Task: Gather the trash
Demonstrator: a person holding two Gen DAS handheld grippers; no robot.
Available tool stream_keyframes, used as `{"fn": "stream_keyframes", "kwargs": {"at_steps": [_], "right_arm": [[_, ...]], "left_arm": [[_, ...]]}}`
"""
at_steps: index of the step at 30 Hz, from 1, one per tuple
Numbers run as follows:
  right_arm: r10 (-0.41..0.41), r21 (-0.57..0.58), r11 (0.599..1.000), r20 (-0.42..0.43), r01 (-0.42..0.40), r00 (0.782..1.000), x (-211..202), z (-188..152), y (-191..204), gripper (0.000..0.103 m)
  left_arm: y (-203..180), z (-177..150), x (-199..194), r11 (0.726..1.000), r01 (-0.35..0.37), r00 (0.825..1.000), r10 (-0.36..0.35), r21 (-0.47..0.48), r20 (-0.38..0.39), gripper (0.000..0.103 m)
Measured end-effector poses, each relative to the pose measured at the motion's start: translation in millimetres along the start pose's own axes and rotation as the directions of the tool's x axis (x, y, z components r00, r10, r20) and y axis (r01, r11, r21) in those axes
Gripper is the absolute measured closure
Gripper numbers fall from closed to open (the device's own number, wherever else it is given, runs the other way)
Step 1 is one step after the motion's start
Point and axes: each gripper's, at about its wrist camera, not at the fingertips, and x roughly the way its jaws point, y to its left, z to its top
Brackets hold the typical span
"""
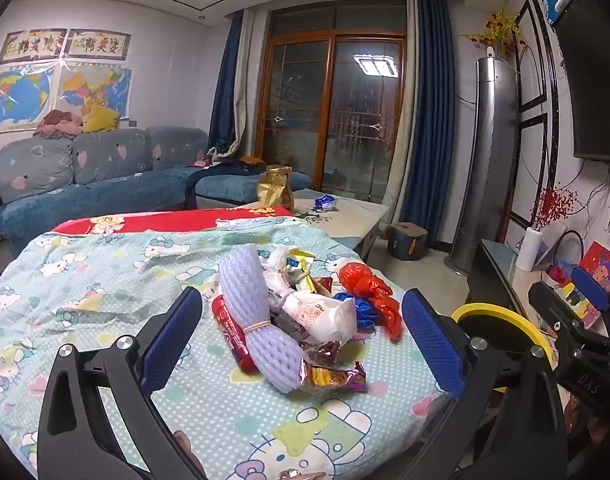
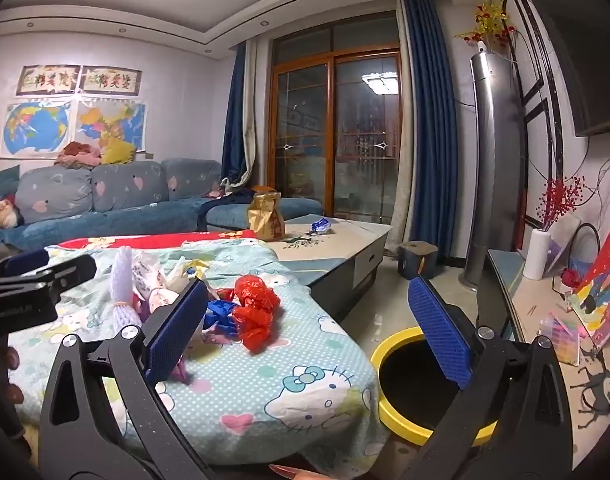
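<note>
A heap of trash lies on the Hello Kitty cloth (image 1: 105,288): a lilac foam net (image 1: 261,312), a white wrapper (image 1: 325,312), a red plastic bag (image 1: 369,292), a blue bag (image 1: 361,308), a red tube (image 1: 233,332) and a purple snack wrapper (image 1: 333,376). My left gripper (image 1: 301,340) is open, its fingers either side of the heap, just short of it. My right gripper (image 2: 309,332) is open and empty, near the red bag (image 2: 257,308) and above the table's right edge. The yellow-rimmed bin (image 2: 409,372) stands on the floor at the right.
A gold paper bag (image 2: 267,216) and a blue wrapper (image 2: 321,226) sit on the coffee table (image 2: 357,248) beyond. A blue sofa (image 1: 85,188) lies to the left. A TV cabinet (image 2: 545,312) with clutter runs along the right, past the bin (image 1: 501,324).
</note>
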Motion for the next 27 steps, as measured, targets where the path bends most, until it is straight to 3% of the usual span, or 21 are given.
{"fn": "stream_keyframes", "kwargs": {"at_steps": [27], "right_arm": [[0.007,0.012,1.000,-0.015,-0.007,1.000,4.2,0.9,-3.3,0.011]], "left_arm": [[-1.9,-5.7,3.1,1.000,0.010,0.999,-0.011,-0.017,-0.033,0.006]]}}
